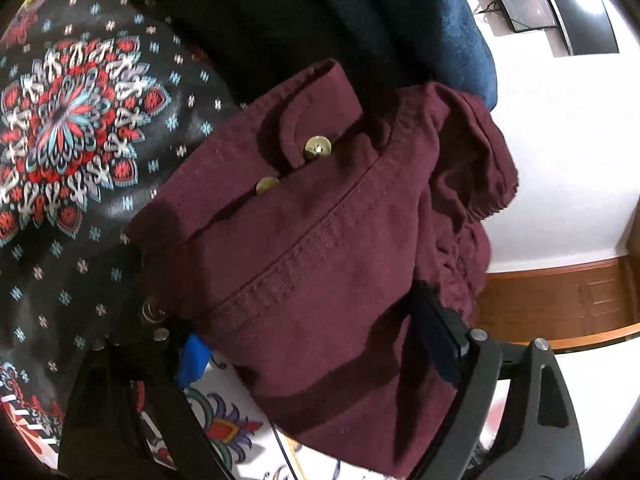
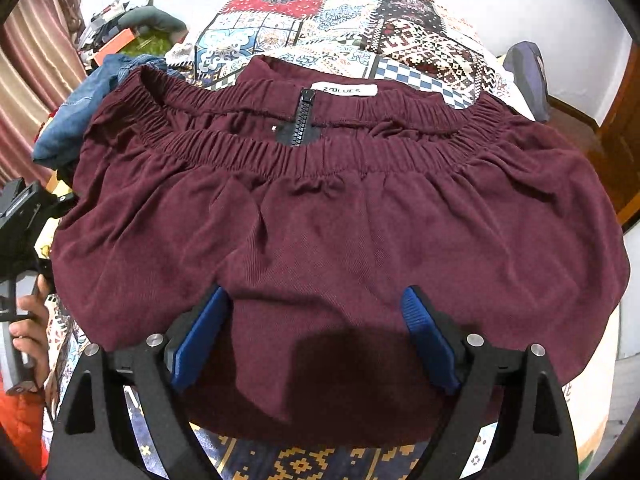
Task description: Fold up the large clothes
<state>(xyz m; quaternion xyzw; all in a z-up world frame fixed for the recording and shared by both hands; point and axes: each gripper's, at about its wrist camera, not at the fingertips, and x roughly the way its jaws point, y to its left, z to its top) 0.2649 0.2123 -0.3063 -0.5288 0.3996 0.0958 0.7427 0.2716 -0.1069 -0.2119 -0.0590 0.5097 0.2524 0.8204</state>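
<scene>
A maroon garment (image 2: 340, 232) lies spread on a patterned bedspread (image 2: 352, 24). Its elastic waistband (image 2: 304, 156), black zipper (image 2: 302, 120) and white label (image 2: 344, 90) face away from me. My right gripper (image 2: 314, 294) hovers over the near hem, open, its blue pads (image 2: 200, 340) wide apart with only flat cloth below them. In the left wrist view a folded part of the maroon garment (image 1: 320, 248) with two brass buttons (image 1: 318, 147) lies between the fingers of my left gripper (image 1: 308, 320). That gripper is open, and its pads (image 1: 192, 360) stand clear of the cloth on both sides.
A denim garment (image 2: 80, 120) lies heaped at the bed's left. Beside the maroon cloth are a black mandala-print cloth (image 1: 68, 128) and dark blue fabric (image 1: 440, 20). A person's hand (image 2: 30, 320) holds the other tool at the left edge. A wooden door (image 2: 620, 152) stands at right.
</scene>
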